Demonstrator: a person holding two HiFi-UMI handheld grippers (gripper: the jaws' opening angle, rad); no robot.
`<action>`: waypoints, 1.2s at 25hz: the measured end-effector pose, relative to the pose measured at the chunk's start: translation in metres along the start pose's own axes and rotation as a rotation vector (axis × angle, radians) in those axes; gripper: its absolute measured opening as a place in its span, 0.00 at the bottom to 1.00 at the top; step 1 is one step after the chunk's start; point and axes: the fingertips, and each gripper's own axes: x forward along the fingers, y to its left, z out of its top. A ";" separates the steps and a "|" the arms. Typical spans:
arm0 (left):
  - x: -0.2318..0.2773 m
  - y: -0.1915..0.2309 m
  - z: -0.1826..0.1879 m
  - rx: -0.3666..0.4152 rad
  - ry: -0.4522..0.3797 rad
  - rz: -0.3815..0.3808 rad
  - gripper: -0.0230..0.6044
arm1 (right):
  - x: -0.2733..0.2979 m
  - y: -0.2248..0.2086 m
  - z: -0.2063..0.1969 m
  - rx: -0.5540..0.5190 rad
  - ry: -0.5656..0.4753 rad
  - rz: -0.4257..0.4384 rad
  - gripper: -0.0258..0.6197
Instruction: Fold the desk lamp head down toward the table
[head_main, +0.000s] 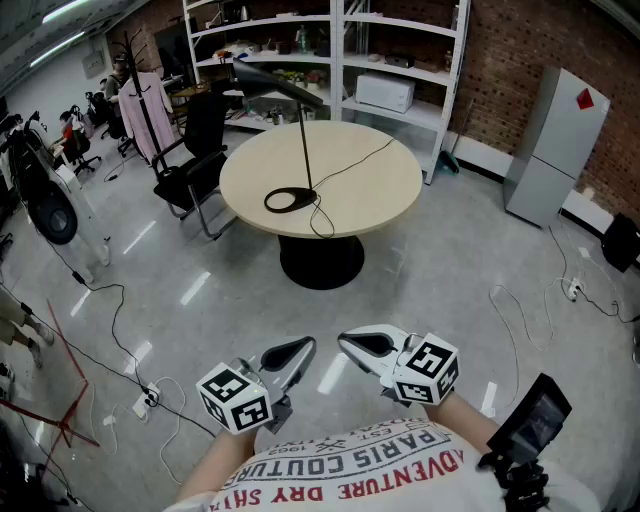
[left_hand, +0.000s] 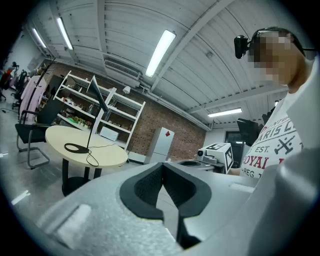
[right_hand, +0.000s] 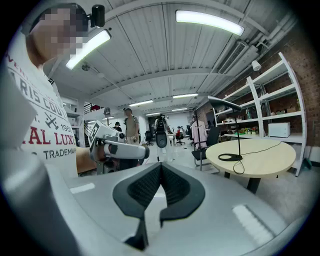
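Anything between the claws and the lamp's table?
Head view: only bare floor between left claw, right claw and the round table bearing the desk lamp.

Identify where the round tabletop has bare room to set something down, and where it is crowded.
The round beige table is bare on its right side, between the thin black cable and the rim, and on its left, beside the black desk lamp's ring base. It is crowded near the front edge, where base and cable loop meet.

One thin black desk lamp (head_main: 278, 82), one round beige tabletop (head_main: 370, 190), two grey grippers: left gripper (head_main: 304, 346), right gripper (head_main: 346, 343).
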 end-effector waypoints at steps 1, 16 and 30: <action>0.000 0.000 0.001 0.001 -0.001 -0.002 0.04 | 0.001 0.000 0.000 -0.003 0.000 -0.001 0.04; -0.019 -0.007 0.025 0.044 -0.052 0.006 0.04 | 0.003 0.012 0.027 -0.018 -0.057 0.021 0.04; -0.002 0.006 0.028 0.011 -0.079 0.026 0.04 | -0.001 -0.012 0.022 -0.008 -0.024 0.030 0.04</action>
